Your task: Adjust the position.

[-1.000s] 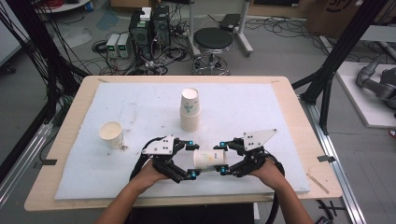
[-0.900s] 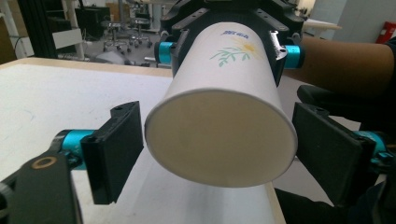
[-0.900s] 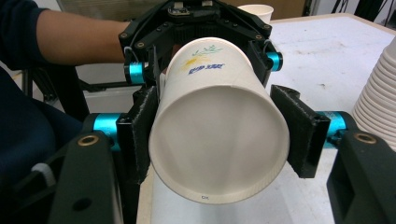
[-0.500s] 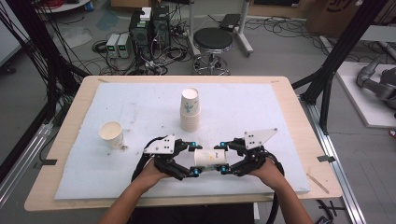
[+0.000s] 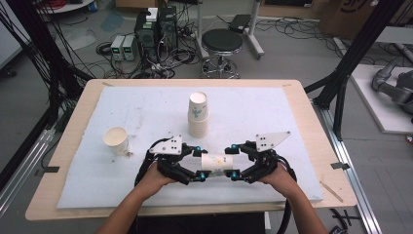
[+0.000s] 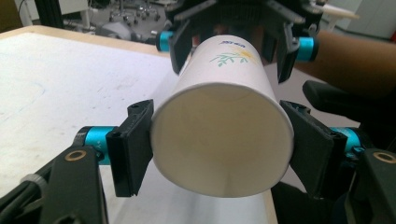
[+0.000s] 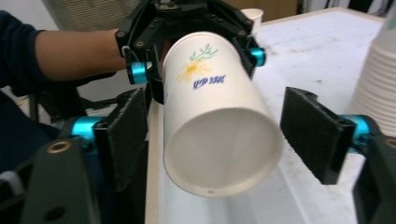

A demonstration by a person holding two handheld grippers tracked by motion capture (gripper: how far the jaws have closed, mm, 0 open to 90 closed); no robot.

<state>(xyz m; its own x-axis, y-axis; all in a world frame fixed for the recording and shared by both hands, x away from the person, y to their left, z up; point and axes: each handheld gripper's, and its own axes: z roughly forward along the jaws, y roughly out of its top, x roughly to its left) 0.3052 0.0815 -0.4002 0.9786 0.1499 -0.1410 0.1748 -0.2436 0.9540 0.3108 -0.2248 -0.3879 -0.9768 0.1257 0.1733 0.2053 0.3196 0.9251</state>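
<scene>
Spanning the wooden table [image 5: 292,87], we see a white foam mat [image 5: 253,122] that carries everything in play. Toward the mat's far middle stands a stack of paper cups [image 5: 197,117], upright and mouth up; near the left edge a single paper cup [image 5: 116,140] stands alone, well apart from the stack. Close to the near edge, at its middle, a flower-printed paper cup [image 5: 215,165] lies level in the air between the two hand-held tools. We find the left gripper [image 6: 219,149] clamped on the cup's wide end, its pads [image 6: 135,149] pressing both sides of the wall after just closing. We find the right gripper [image 7: 224,135] standing with its jaws spread, just opened, the cup between them yet with a clear gap at one pad [image 7: 317,133]. We judge this a hand-over largely done: the cup now rests with the left tool. What remains, as we read it, is withdrawing the right tool and setting the cup down, perhaps on the stack or beside the lone cup.
</scene>
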